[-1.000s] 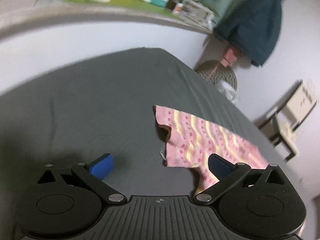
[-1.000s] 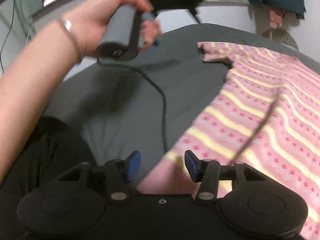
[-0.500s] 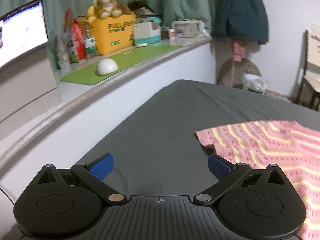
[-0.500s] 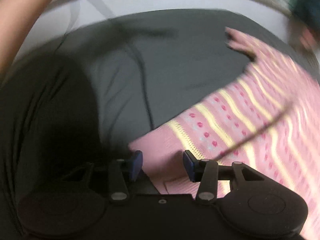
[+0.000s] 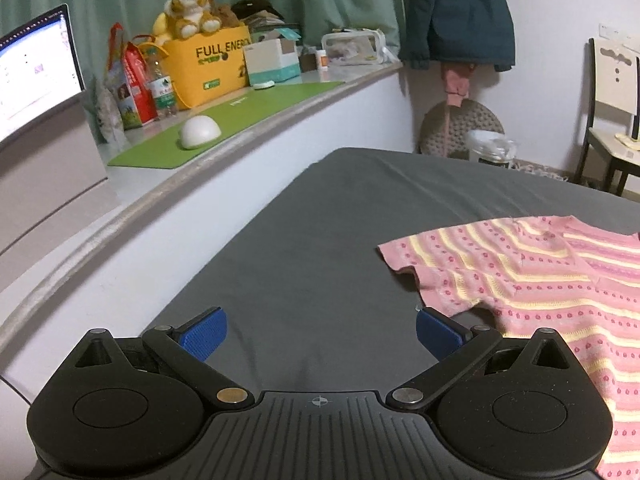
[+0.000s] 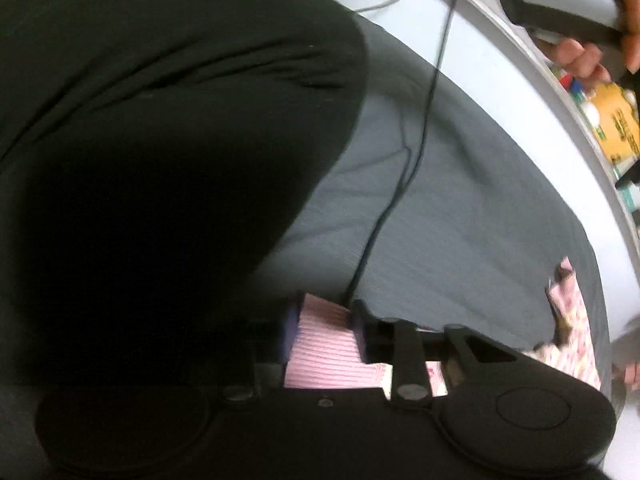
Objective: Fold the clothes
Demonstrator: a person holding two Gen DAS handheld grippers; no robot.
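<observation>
Lying flat on the dark grey bed sheet point(image 5: 320, 240), the pink knit top with yellow stripes point(image 5: 540, 280) occupies the sheet's right side, its short sleeve pointing toward the ledge-side edge. The left gripper point(image 5: 318, 332) hovers with its blue fingers spread wide over bare sheet, the right-hand finger just beside the top's edge below the sleeve. The right gripper point(image 6: 326, 334) has its fingers pressed onto the ribbed pink hem of the top, beside the person's black clothing point(image 6: 160, 160).
</observation>
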